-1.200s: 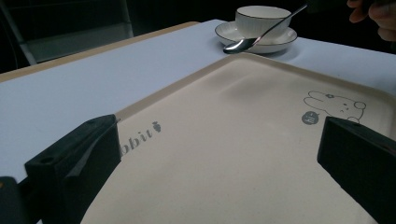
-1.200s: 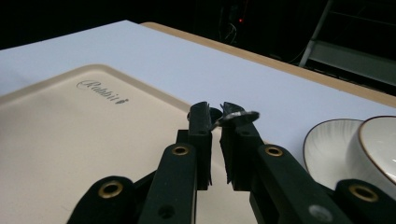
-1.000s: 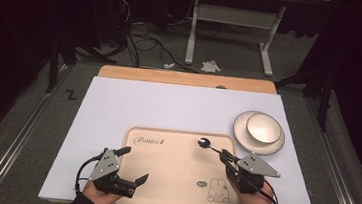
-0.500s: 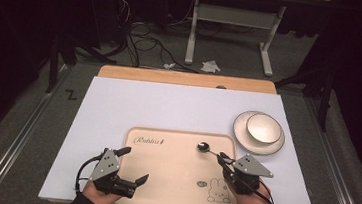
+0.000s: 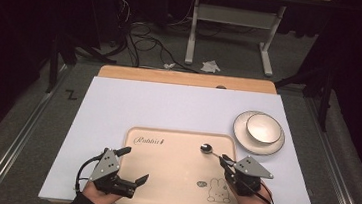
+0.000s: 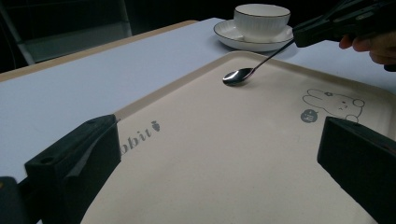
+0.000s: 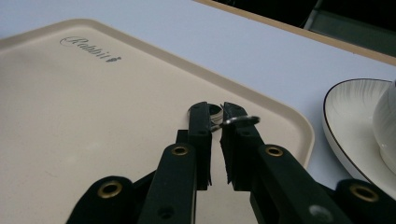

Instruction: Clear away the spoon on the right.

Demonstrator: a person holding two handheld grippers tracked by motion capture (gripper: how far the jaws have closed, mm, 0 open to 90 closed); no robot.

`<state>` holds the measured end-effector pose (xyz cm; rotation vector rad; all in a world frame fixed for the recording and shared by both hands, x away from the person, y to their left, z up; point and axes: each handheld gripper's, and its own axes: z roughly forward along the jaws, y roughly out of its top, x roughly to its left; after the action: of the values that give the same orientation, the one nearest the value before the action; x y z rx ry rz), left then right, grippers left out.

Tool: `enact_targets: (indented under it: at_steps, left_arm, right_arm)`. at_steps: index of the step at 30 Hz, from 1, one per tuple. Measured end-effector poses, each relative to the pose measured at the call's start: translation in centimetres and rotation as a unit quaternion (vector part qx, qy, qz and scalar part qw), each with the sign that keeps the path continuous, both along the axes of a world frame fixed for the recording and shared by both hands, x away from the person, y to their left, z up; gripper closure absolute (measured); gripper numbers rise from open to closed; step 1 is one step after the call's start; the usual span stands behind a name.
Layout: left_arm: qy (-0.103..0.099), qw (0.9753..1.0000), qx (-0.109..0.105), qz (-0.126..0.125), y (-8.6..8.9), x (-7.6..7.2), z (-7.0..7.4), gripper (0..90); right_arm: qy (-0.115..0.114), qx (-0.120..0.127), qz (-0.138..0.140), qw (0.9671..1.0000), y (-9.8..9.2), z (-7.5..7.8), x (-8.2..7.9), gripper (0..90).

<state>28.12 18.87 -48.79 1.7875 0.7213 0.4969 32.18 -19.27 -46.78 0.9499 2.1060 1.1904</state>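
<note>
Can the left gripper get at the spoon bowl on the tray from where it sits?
Probably yes. The left gripper is open at the tray's near-left edge, and bare tray surface lies between it and the spoon. The right gripper holds the handle end.

Far right on the white tabletop [image 5: 168, 106] there's a white bowl [image 5: 263, 127] sitting on a saucer [image 5: 243, 139], plus cables [image 5: 142, 35] on the floor beyond.
</note>
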Motion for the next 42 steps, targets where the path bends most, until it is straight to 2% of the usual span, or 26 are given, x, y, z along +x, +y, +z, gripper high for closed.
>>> enact_targets:
  at_steps: [3, 4, 7, 13, 16, 17, 18, 19, 20, 22, 27, 29, 30, 31, 33, 34, 35, 36, 37, 38, 39, 40, 41, 42]
  left_arm:
    - [0.000, 1.0000, 0.000, 0.000, 0.0, 0.0, 0.0, 0.0]
    - [0.001, 1.0000, 0.000, -0.001, 0.0, 0.0, 0.0, 0.0]
    - [0.000, 1.0000, 0.001, -0.001, 0.0, 0.0, 0.0, 0.0]
    - [0.000, 1.0000, 0.001, -0.001, 0.0, 0.0, 0.0, 0.0]
    - [0.000, 1.0000, 0.001, -0.001, 0.0, 0.0, 0.0, 0.0]
    - [0.000, 1.0000, 0.000, -0.001, 0.0, 0.0, 0.0, 0.0]
    - [0.000, 1.0000, 0.000, -0.001, 0.0, 0.0, 0.0, 0.0]
    - [0.000, 1.0000, 0.001, -0.001, 0.0, 0.0, 0.0, 0.0]
    - [0.000, 1.0000, 0.001, -0.001, 0.0, 0.0, 0.0, 0.0]
    - [0.000, 1.0000, 0.002, -0.002, 0.0, 0.0, 0.0, 0.0]
    - [0.000, 1.0000, 0.002, -0.001, 0.0, 0.0, 0.0, 0.0]
    - [0.000, 1.0000, 0.001, -0.001, 0.1, 0.0, 0.0, 0.0]
    - [0.000, 1.0000, 0.001, -0.001, 0.1, 0.0, 0.0, 0.0]
    - [0.001, 1.0000, 0.001, -0.001, 0.1, 0.0, 0.0, 0.0]
    - [0.002, 1.0000, 0.002, -0.001, 0.1, 0.0, 0.0, 0.0]
    - [0.001, 1.0000, 0.003, -0.001, 0.1, 0.0, 0.0, 0.0]
    - [0.001, 1.0000, 0.003, -0.001, 0.1, 0.0, 0.0, 0.0]
    - [0.001, 1.0000, 0.003, -0.001, 0.0, 0.0, 0.0, 0.0]
    - [0.001, 1.0000, 0.003, -0.001, 0.0, 0.0, 0.0, 0.0]
    - [0.001, 1.0000, 0.003, -0.001, 0.0, 0.0, 0.0, 0.0]
    - [0.001, 1.0000, 0.004, -0.002, 0.0, 0.0, 0.0, 0.0]
    - [0.001, 1.0000, 0.004, -0.002, 0.0, 0.0, 0.0, 0.0]
    - [0.000, 1.0000, 0.004, -0.002, -0.1, 0.0, 0.0, 0.0]
    - [0.000, 1.0000, 0.004, -0.002, -0.1, 0.0, 0.0, 0.0]
  right_arm:
    - [-0.003, -0.004, -0.001, 1.0000, -0.1, -0.1, 0.0, 83.5]
    - [-0.003, -0.007, -0.004, 1.0000, -0.2, -0.1, 0.0, 68.9]
    - [-0.001, -0.008, -0.012, 0.9999, -0.4, -0.2, -0.1, 59.1]
    - [0.007, -0.011, -0.011, 0.9999, -0.5, -0.6, -0.1, 57.5]
    - [0.010, -0.013, -0.014, 0.9998, -0.5, -0.7, -0.1, 59.8]
    - [0.013, -0.013, -0.015, 0.9997, -0.5, -0.7, -0.1, 66.1]
    - [0.013, -0.013, -0.015, 0.9997, -0.5, -0.7, -0.1, 66.1]
    - [0.021, -0.004, -0.006, 0.9997, -0.6, -0.7, -0.1, 75.2]
    - [0.021, -0.004, -0.006, 0.9997, -0.6, -0.7, -0.1, 75.2]
    - [0.020, 0.002, 0.006, 0.9998, -0.7, -0.5, -0.3, 90.0]
    - [0.009, 0.004, 0.003, 0.9999, -1.1, -0.1, -0.7, 90.0]
    - [0.013, -0.002, -0.003, 0.9999, -1.4, -0.1, -0.9, 90.0]
    - [0.012, -0.014, -0.001, 0.9998, -1.7, -0.3, -0.9, 90.0]
    - [0.019, -0.024, -0.002, 0.9995, -1.9, -0.6, -1.0, 90.0]
    - [0.024, -0.027, -0.001, 0.9993, -2.0, -0.7, -1.1, 90.0]
    - [0.046, -0.038, 0.004, 0.9982, -2.4, -1.2, -1.1, 90.0]
    - [0.046, -0.038, 0.004, 0.9982, -2.4, -1.2, -1.1, 90.0]
    - [0.072, -0.060, 0.017, 0.9954, -2.6, -1.6, -1.1, 90.0]
    - [0.086, -0.073, 0.021, 0.9934, -2.5, -1.9, -1.1, 90.0]
    - [0.086, -0.073, 0.021, 0.9934, -2.5, -1.9, -1.1, 90.0]
    - [0.108, -0.090, 0.031, 0.9896, -2.2, -2.6, -0.9, 90.0]
    - [0.108, -0.090, 0.031, 0.9896, -2.2, -2.6, -0.9, 90.0]
    - [0.122, -0.107, 0.034, 0.9862, -1.9, -3.1, -0.8, 90.0]
    - [0.122, -0.107, 0.034, 0.9862, -1.9, -3.1, -0.8, 90.0]
